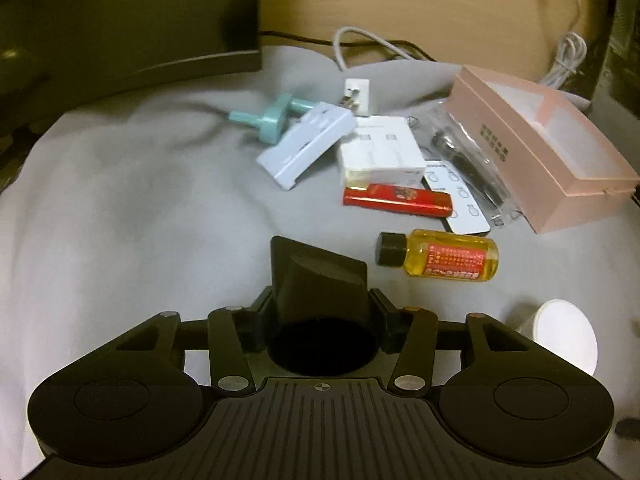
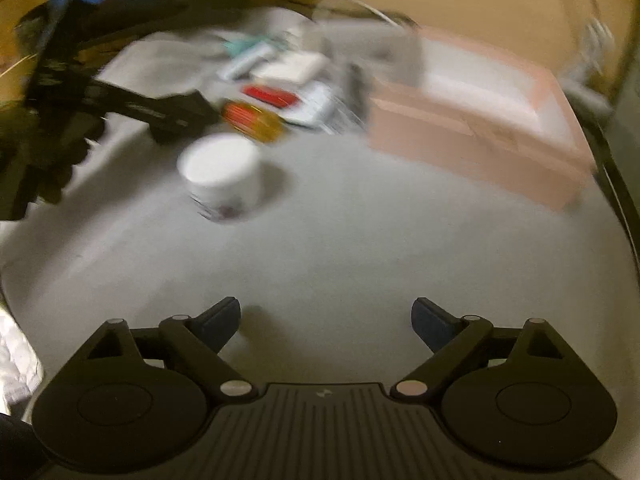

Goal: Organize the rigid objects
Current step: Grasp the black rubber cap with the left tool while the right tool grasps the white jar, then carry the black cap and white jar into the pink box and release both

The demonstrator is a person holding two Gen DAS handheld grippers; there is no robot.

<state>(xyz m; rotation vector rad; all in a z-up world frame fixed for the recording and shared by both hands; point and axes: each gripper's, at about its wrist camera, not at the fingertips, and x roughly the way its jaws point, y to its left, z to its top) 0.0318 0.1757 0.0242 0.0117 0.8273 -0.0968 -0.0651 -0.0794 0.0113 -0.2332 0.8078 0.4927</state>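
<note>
Covering nearly everything in both views is a wrinkled grey cloth, spread over the work surface, with a tan wall rising behind it and a dark block filling the far left corner. White cables dangle at the far right edge. Biggest item out there: a pink box lying open near the right edge, its pale inside facing up. Just left of it the clutter bunches together: a clear bag of dark parts, a white carton, a pale blue flat case leaning over a teal plastic piece, and a white plug at the back. Nearer in, a red lighter rests on a white card, and a yellow oil bottle lies on its side, black cap pointing left. A white-lidded jar stands alone at the near right. The left half of the cloth is wide open, bare fabric from the pile to the edge. The left gripper is clamped on a black nozzle-shaped piece, held just short of the bottle. The right wrist view is heavily smeared; the right gripper has its jaws spread wide over bare cloth, well short of the jar and the pink box.
</note>
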